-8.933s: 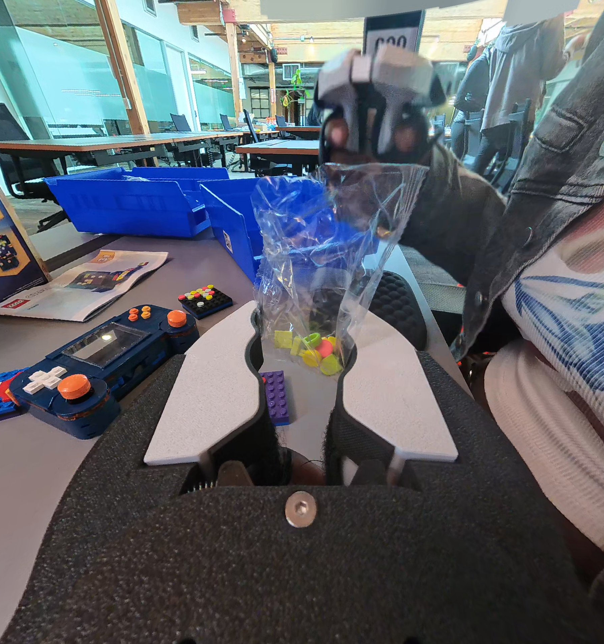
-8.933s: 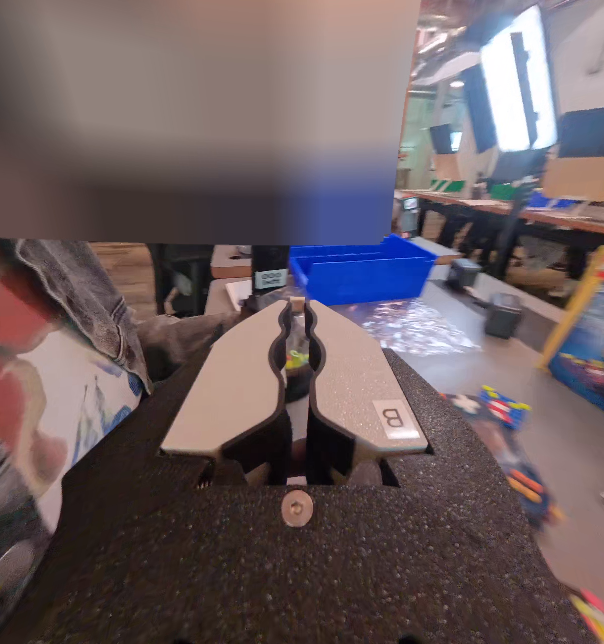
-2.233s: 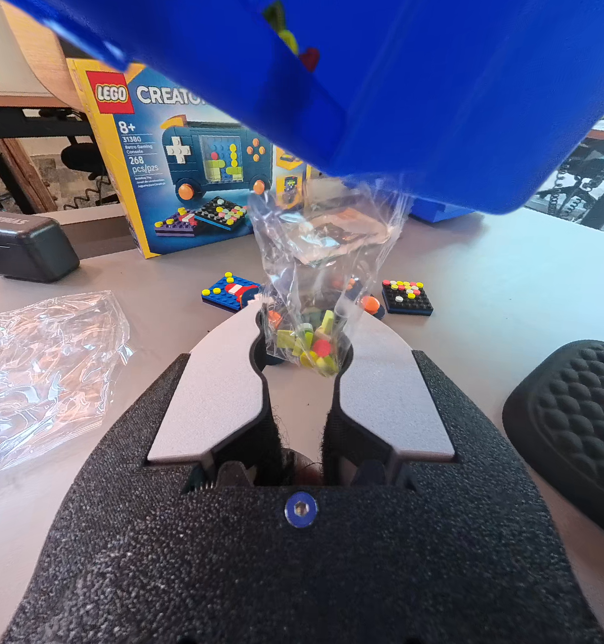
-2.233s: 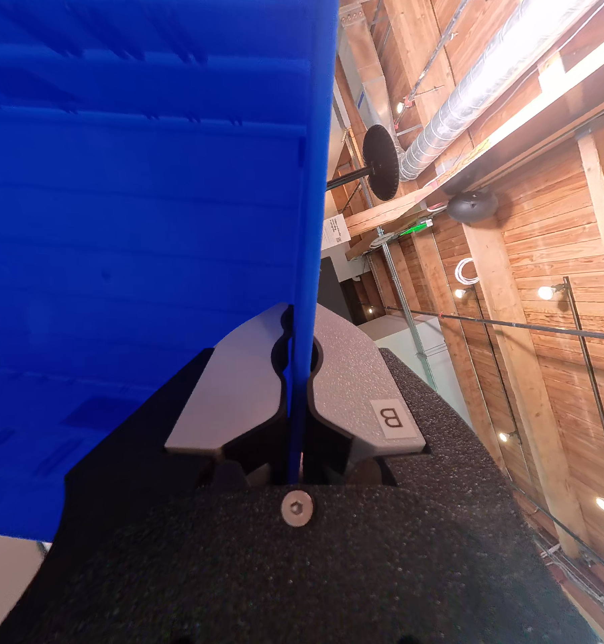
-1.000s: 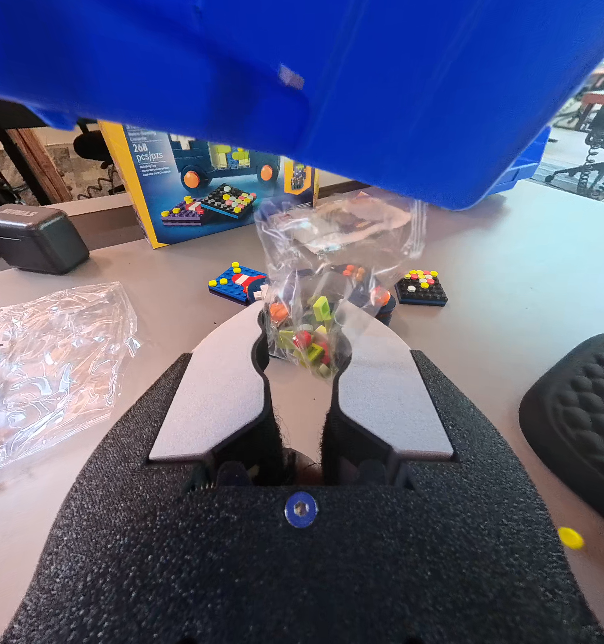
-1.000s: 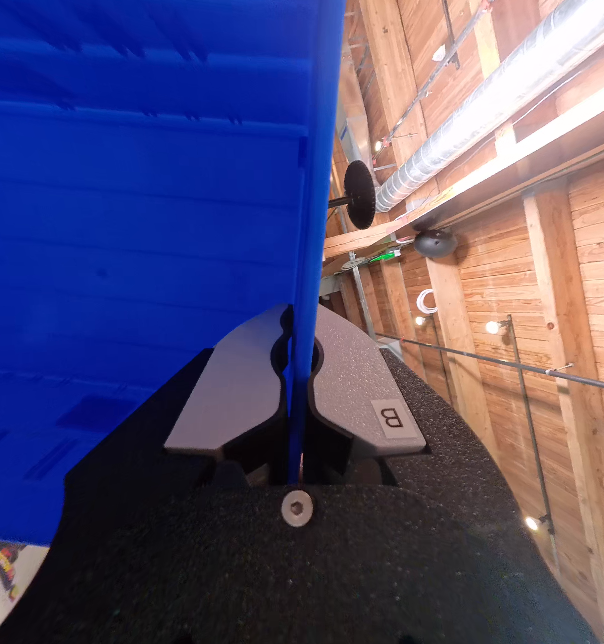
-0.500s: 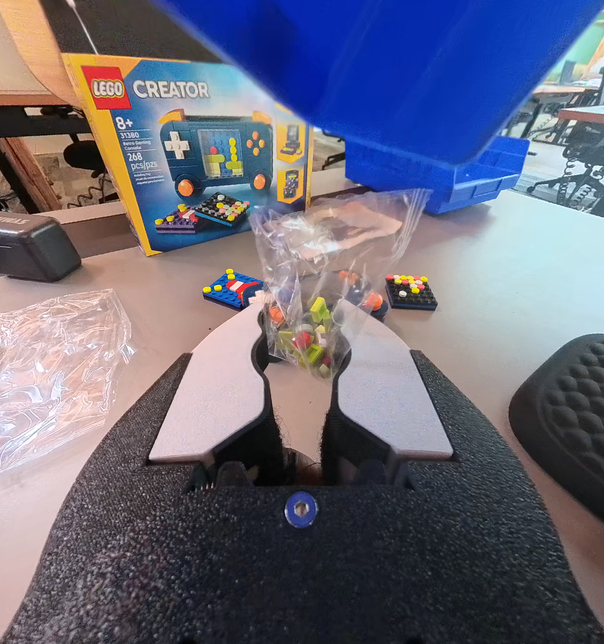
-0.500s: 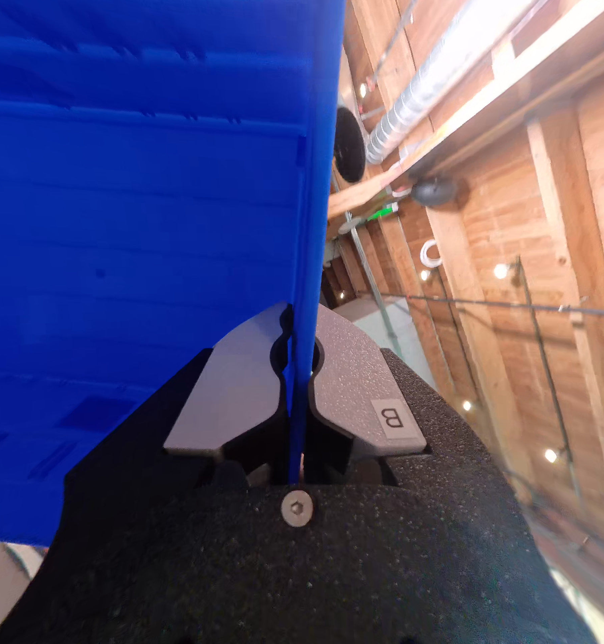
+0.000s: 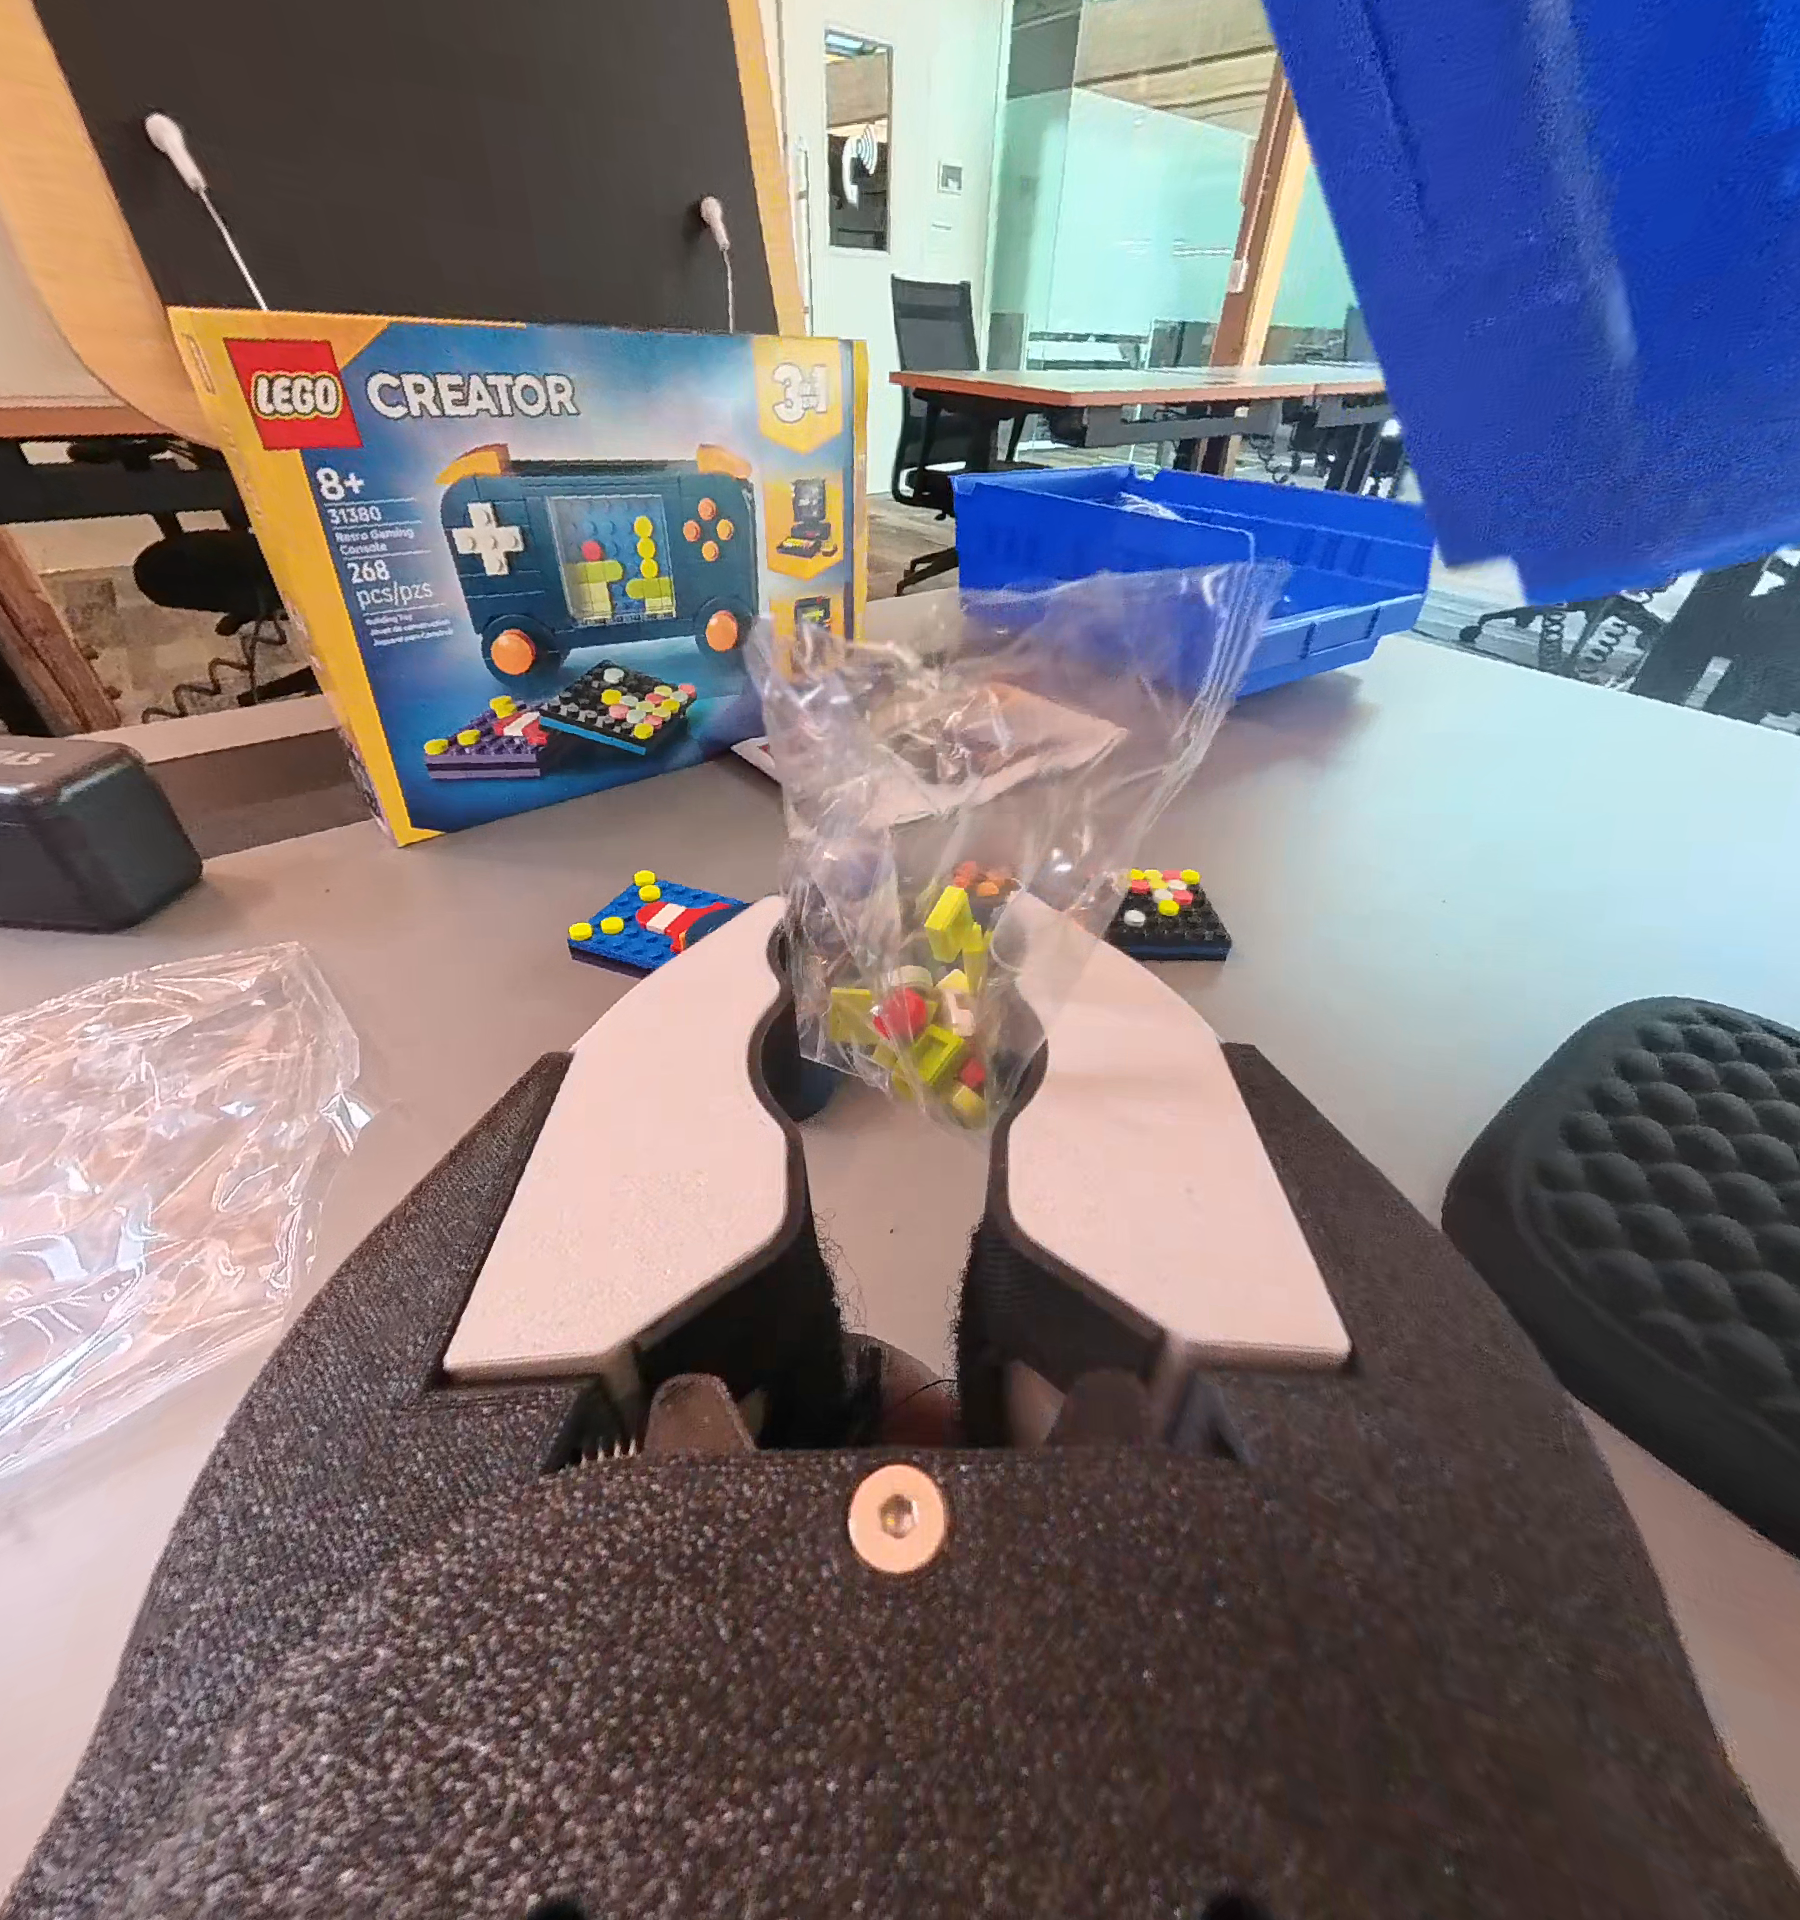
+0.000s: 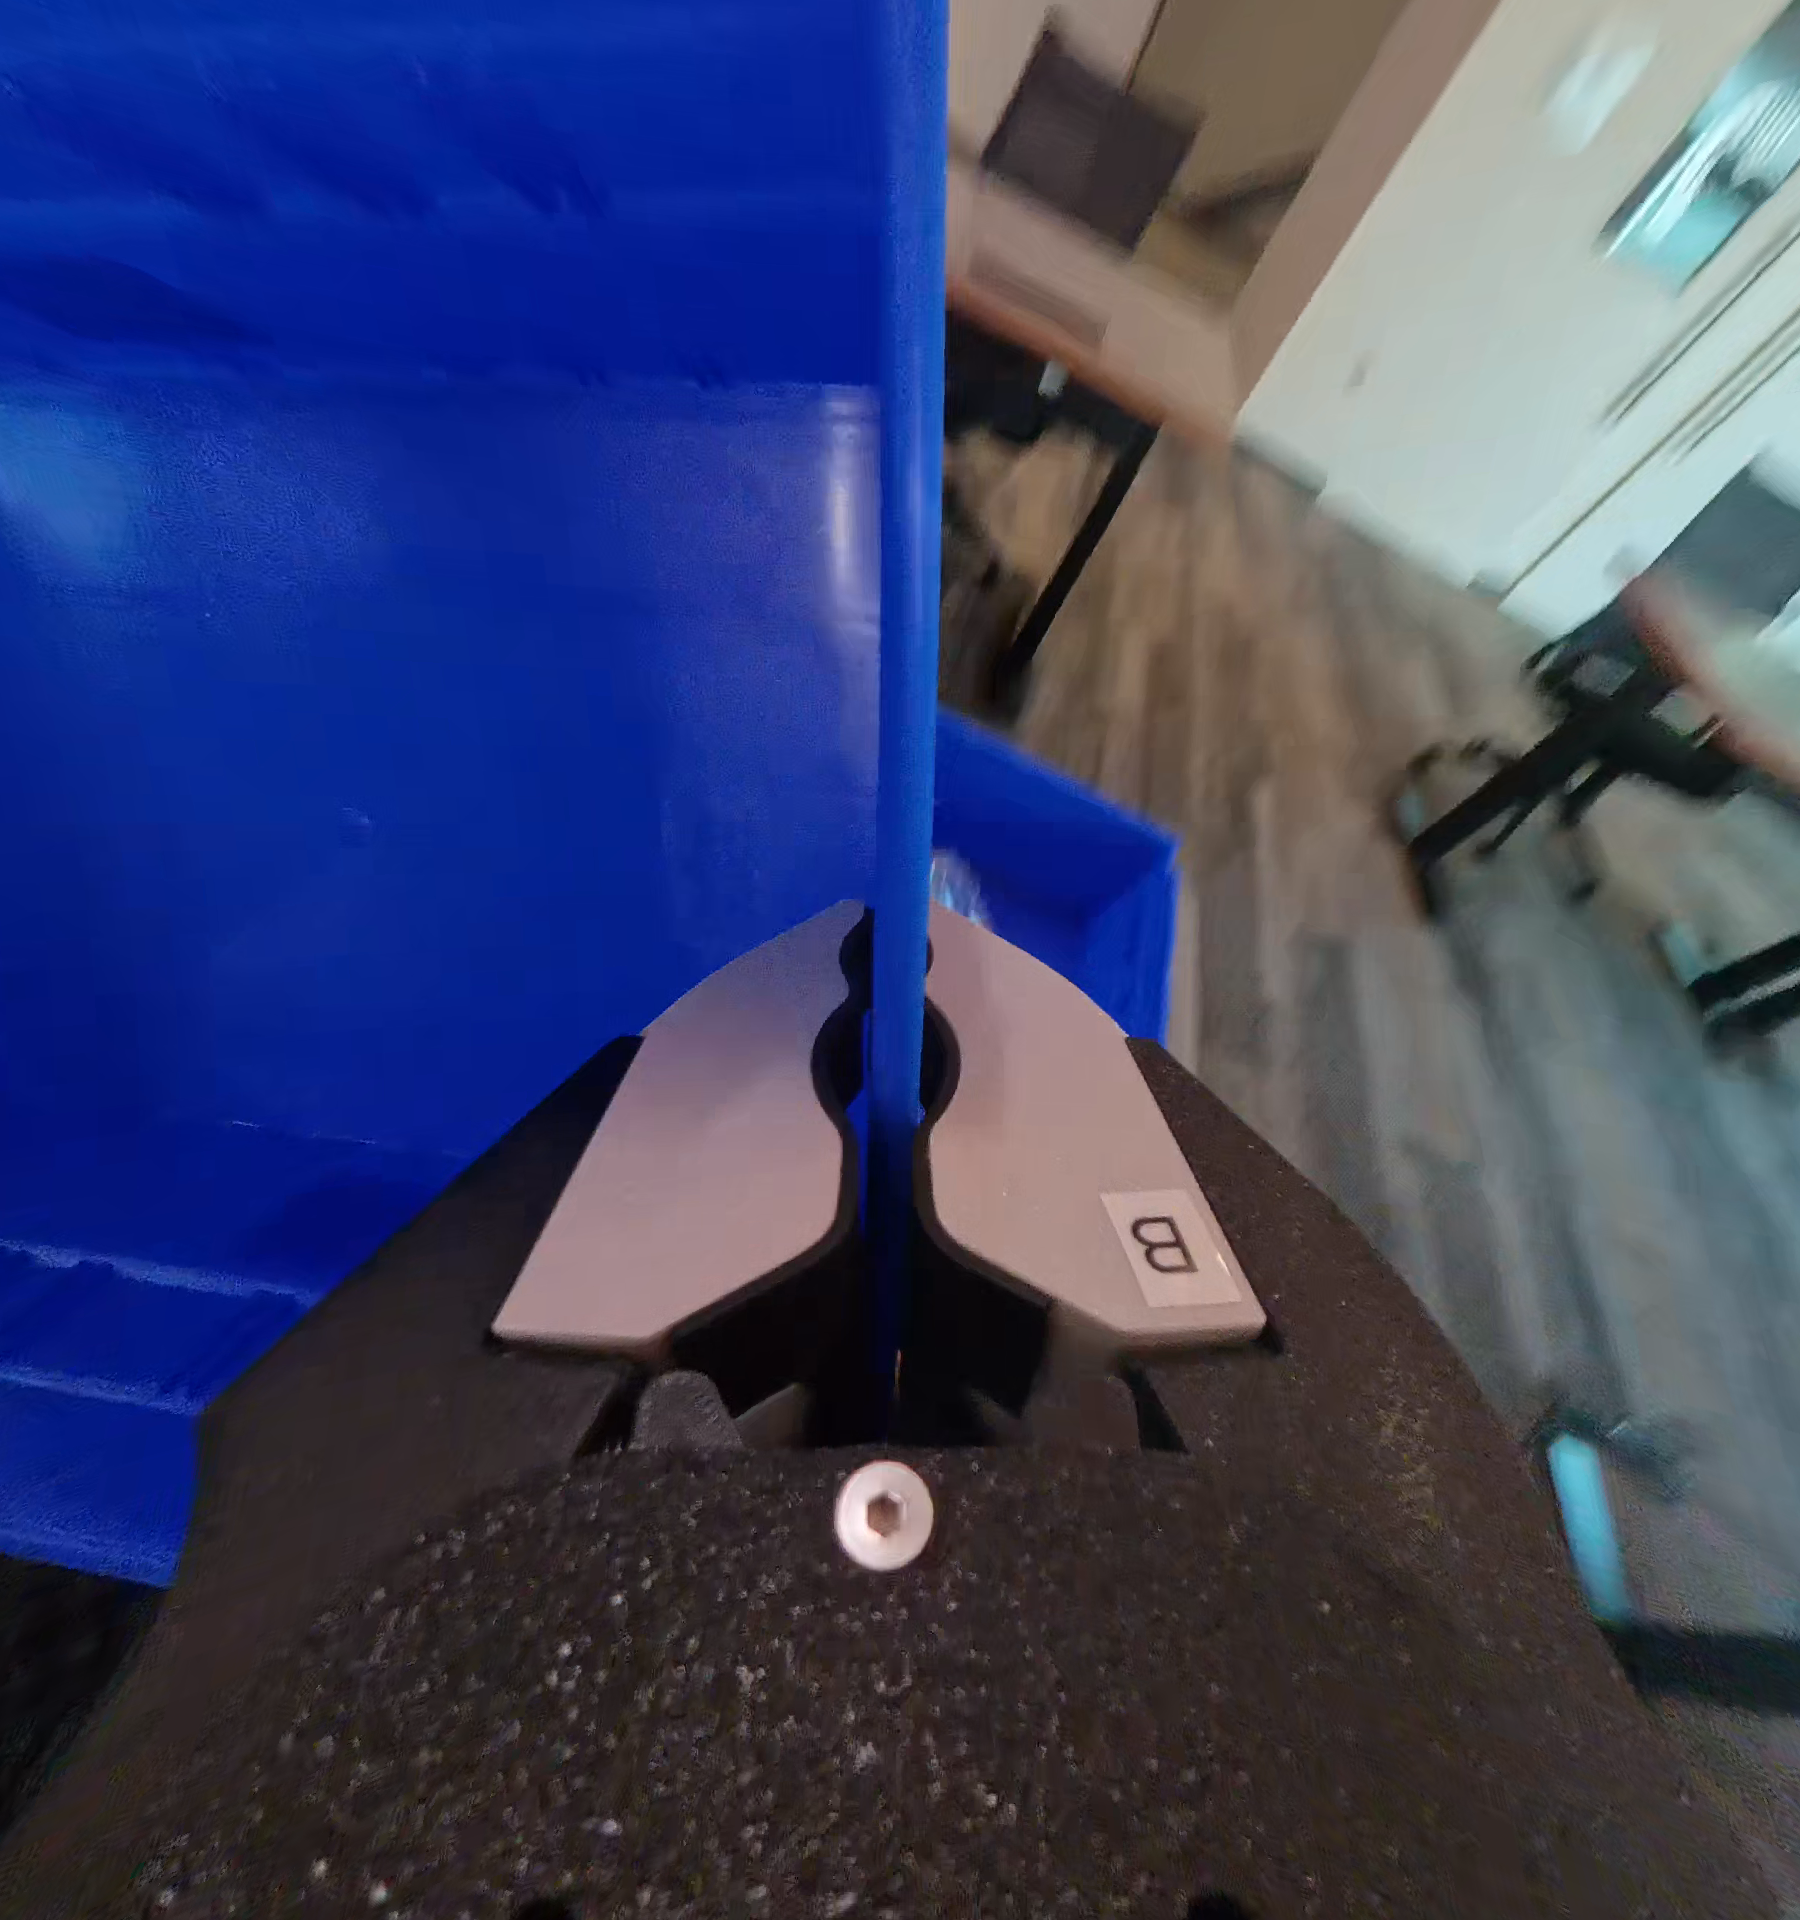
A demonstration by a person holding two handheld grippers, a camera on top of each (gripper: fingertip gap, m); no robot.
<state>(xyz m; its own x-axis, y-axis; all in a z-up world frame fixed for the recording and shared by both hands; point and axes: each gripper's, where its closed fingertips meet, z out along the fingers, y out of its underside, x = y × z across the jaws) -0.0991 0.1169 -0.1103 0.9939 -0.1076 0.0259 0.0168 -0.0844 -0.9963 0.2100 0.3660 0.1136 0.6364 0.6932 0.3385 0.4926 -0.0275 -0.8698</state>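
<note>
Blue bin (image 10: 408,623) is pinched by the right tool (image 10: 891,925); left tool (image 9: 901,966) squeezes the bag (image 9: 937,883) at 12 o'clock. A loose squeeze could spill its little bricks (image 9: 917,1023).

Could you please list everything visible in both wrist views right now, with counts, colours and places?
Bag of small bricks: 1, clear, mostly yellow and red pieces inside, between the left gripper's fingers.
Held bin: 1, blue, its wall clamped in the right gripper, raised at upper right in the left view.
Second bin: 1, blue, on the table behind the bag.
Toy box: 1, yellow and blue, upright at the back.
Stud plates: 2, blue and black, either side of the bag.
Empty bag: 1, clear, crumpled at left.
Case: 1, black, far left.
Pad: 1, black, bumpy, right.
Table: 1, grey.
Left gripper: shut on the bag.
Right gripper: shut on the bin wall.
</note>
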